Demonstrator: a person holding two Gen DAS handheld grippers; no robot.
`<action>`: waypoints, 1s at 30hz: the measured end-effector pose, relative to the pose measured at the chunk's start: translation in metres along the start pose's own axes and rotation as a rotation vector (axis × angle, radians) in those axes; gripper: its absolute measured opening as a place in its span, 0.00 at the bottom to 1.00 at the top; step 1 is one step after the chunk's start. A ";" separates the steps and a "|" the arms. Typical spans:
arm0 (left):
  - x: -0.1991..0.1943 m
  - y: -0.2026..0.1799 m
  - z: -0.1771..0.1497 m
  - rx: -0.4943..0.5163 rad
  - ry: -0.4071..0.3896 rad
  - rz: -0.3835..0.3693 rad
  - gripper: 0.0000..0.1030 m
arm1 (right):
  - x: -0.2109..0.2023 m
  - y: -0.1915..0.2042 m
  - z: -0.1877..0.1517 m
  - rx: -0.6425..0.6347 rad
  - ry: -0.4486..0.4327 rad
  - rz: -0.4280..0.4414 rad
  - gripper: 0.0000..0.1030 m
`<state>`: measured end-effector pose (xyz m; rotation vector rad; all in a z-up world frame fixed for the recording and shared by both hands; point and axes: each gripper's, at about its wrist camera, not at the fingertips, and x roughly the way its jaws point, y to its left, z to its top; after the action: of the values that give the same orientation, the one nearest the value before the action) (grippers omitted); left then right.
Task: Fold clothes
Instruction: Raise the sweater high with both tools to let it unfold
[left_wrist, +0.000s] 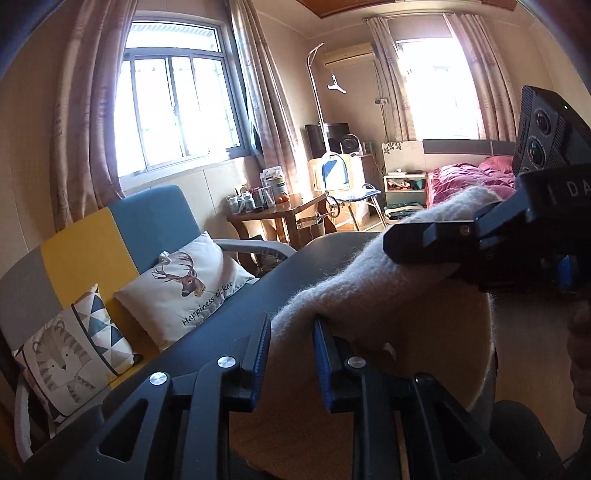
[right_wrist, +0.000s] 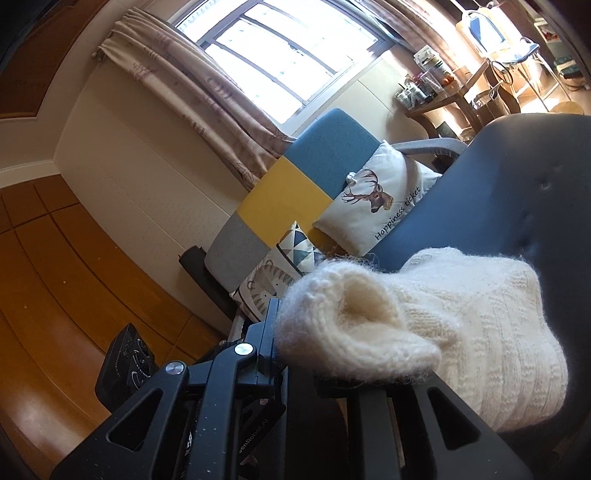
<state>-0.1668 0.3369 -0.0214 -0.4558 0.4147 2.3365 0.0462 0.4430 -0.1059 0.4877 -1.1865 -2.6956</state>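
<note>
Above dark table (left_wrist: 207, 332), cream knit (left_wrist: 354, 280) stretches between both hand-held grippers.

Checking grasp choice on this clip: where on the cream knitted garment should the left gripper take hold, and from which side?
Probably the free thick edge of the cream knitted garment lying between the left gripper pads, entered end-on along the fingers. The right gripper already pinches the far end, so the knit spans between them and that rolled edge offers bulk to clamp.
</note>
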 end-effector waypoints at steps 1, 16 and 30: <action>0.000 0.001 -0.003 -0.005 0.012 -0.017 0.23 | 0.001 0.000 -0.002 0.000 0.005 0.000 0.14; -0.004 -0.044 -0.017 0.396 -0.047 0.123 0.27 | 0.011 0.005 -0.006 -0.051 0.067 0.017 0.14; 0.002 -0.020 -0.009 0.162 0.003 -0.030 0.11 | 0.018 -0.025 -0.009 0.094 0.114 0.110 0.23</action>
<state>-0.1526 0.3480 -0.0337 -0.3852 0.5889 2.2521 0.0326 0.4489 -0.1340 0.5643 -1.2735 -2.4941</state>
